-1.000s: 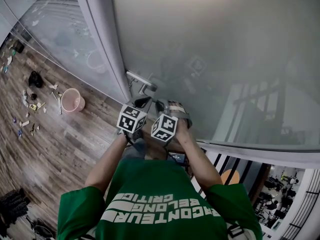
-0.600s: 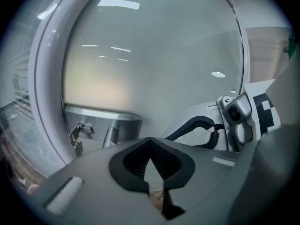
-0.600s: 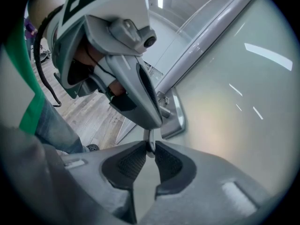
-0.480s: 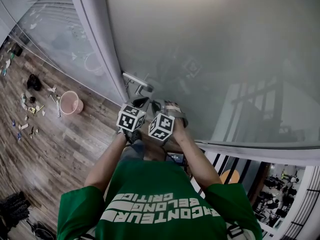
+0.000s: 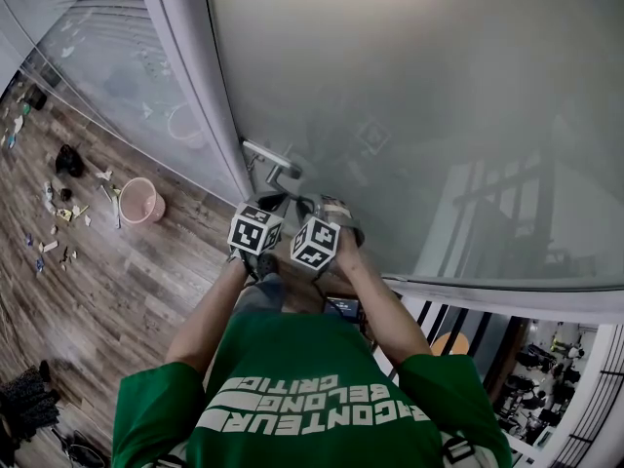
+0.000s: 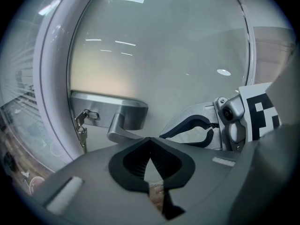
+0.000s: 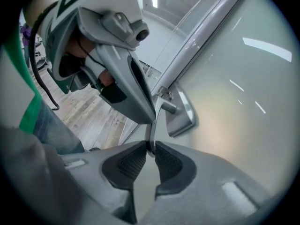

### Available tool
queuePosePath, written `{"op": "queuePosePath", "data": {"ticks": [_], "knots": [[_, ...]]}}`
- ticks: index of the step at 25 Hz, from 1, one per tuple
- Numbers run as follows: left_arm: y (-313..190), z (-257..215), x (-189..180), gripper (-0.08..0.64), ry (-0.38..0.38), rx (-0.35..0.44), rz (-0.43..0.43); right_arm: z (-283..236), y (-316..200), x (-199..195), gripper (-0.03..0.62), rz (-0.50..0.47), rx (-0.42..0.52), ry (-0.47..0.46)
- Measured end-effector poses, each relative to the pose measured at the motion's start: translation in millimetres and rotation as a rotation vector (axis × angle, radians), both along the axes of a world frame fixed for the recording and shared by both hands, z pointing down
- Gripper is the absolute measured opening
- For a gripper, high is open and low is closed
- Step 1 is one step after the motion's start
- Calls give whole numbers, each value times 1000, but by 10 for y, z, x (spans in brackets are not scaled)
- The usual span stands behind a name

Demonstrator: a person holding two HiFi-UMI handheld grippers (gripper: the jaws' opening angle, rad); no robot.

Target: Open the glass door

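Observation:
The frosted glass door [image 5: 409, 115] stands shut, with a metal lever handle [image 5: 272, 161] near its left frame. My right gripper [image 7: 151, 148] is shut on the end of the handle's lever [image 7: 156, 118], which hangs down between its black pads. Just below the same lever [image 6: 123, 128], my left gripper [image 6: 150, 142] has its pads together and holds nothing. A key [image 6: 82, 131] hangs from the lock plate [image 6: 105, 110]. In the head view both grippers, left [image 5: 276, 201] and right [image 5: 310, 206], sit side by side under the handle.
The grey door frame [image 5: 195, 86] runs up the left of the glass. A pink bucket [image 5: 139, 201] and scattered litter [image 5: 58, 198] lie on the wooden floor [image 5: 127, 291] at the left. A dark railing [image 5: 468, 334] is at the lower right.
Both grippers have crept slightly left and up towards the handle. The door itself looks unchanged.

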State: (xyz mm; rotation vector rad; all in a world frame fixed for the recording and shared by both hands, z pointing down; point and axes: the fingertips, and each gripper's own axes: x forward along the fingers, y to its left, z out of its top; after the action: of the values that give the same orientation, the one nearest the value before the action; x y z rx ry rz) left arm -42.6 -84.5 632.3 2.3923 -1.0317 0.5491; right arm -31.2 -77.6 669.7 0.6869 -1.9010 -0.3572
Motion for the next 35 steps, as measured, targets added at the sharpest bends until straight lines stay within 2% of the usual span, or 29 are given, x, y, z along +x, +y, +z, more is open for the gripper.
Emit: {"op": "queuePosePath", "data": {"ticks": [20,30,35], "knots": [[-60,-10,-44,17,29,-5,2,58,-177,-11,54,-15,-1,-32],[-184,-39,-26,17,26,4,29,28,-277,10,55,-8,-5,-66],[-190,-81,3,17,30,13,40,-162,-227,68,65,-6,40,-116]]}}
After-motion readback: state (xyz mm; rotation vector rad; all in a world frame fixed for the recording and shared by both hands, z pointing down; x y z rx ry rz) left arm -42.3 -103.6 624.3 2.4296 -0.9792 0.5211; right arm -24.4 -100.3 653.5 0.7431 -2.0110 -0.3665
